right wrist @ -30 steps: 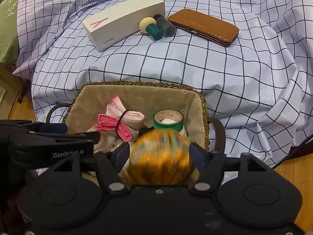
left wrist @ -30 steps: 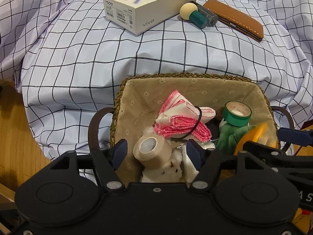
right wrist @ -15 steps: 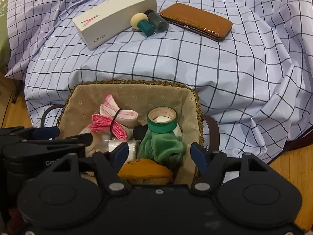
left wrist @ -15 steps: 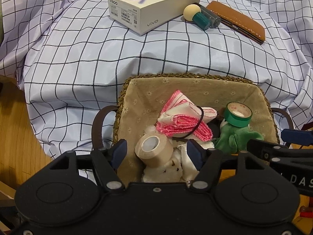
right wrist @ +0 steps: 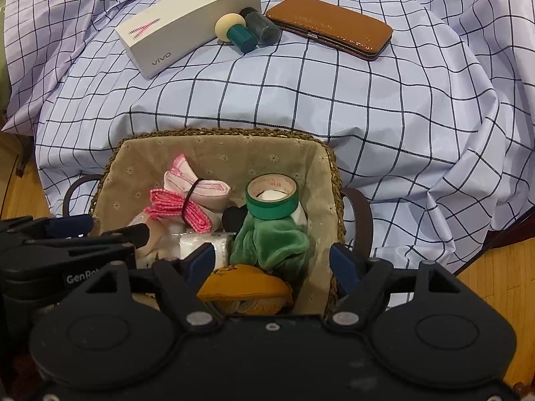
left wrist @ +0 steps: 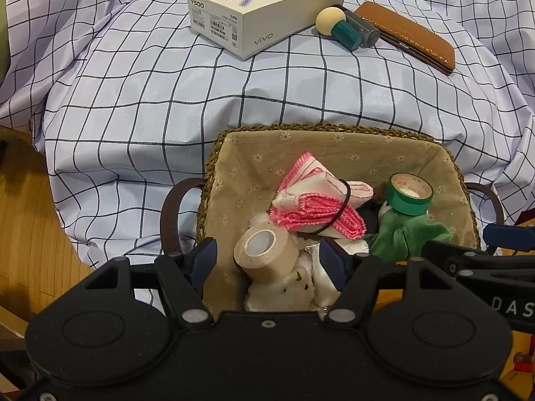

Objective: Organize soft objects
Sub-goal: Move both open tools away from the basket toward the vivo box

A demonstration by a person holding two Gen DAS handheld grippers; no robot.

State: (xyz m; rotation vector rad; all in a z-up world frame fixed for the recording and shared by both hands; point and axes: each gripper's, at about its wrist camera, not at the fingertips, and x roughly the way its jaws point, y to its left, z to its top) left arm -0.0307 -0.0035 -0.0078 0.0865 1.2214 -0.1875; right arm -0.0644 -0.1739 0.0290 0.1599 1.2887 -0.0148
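Woven straw lined with beige cloth, the basket [right wrist: 329,167] on the checked cloth [right wrist: 367,107] is the anchor. At its near edge lies the orange soft toy [right wrist: 245,289], which a second ago sat pinched in the right gripper [right wrist: 272,262]; those tongs now stand spread and empty just above it, so that drop looks done. The green plush [right wrist: 272,242] sits just behind. The left gripper [left wrist: 267,257], spread too, hovers over the basket's near-left corner around the tan tape roll [left wrist: 265,255], gripping nothing.

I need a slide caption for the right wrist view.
Open right gripper above a basket holding an orange plush and green tape.
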